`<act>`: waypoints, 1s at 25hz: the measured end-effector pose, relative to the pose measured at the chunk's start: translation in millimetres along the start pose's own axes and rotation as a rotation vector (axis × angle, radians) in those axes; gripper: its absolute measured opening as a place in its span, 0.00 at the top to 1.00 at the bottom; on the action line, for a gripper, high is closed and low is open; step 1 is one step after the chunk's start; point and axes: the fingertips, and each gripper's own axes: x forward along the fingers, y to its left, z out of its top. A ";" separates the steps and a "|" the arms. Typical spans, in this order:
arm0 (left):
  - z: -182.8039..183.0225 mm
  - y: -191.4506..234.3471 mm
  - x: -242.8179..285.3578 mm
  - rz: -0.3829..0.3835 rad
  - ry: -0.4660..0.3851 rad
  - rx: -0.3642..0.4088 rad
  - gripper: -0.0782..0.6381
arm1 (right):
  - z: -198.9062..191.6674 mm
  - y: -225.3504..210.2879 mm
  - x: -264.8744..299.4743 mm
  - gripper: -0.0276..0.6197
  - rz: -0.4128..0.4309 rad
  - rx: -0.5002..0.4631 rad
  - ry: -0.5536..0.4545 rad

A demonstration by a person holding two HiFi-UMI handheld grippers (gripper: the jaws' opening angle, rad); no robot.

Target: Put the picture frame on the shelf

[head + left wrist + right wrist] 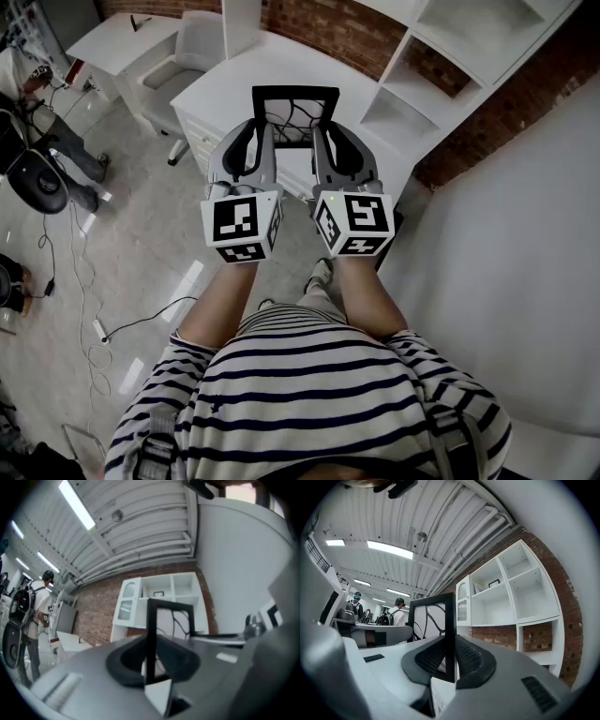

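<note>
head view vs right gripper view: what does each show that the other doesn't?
Head view only: the person's striped shirt, the office chair, the cable on the floor. Right gripper view only: ceiling lights, and the ribbed pads of the right gripper pressed on the picture frame edge. Both: the picture frame, the white shelf, the brick wall.

Black picture frame (294, 92), its white picture crossed by black curving lines. Left hand-held gripper (251, 136) and right hand-held gripper (323, 139): grey, black ribbed pads (471, 658), black-and-white square markers. White shelf (412, 89), white table (234, 80), red-brown brick wall (328, 28), pale grey floor (141, 272). Person's shirt (309, 375) striped dark and white
</note>
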 end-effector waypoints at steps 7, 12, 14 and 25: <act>-1.4 4.6 -4.5 0.001 0.001 -0.003 0.79 | -1.4 6.5 -0.5 0.86 0.003 -0.006 0.002; 1.1 6.5 -4.7 0.006 -0.005 -0.002 0.79 | 1.3 8.1 -0.3 0.86 0.030 0.014 -0.017; 1.4 6.5 -4.0 0.007 -0.005 -0.003 0.79 | 1.9 7.7 0.2 0.86 0.027 0.014 -0.017; 2.4 13.1 -6.9 0.010 -0.002 -0.007 0.79 | 1.6 13.9 3.2 0.86 0.020 0.028 -0.001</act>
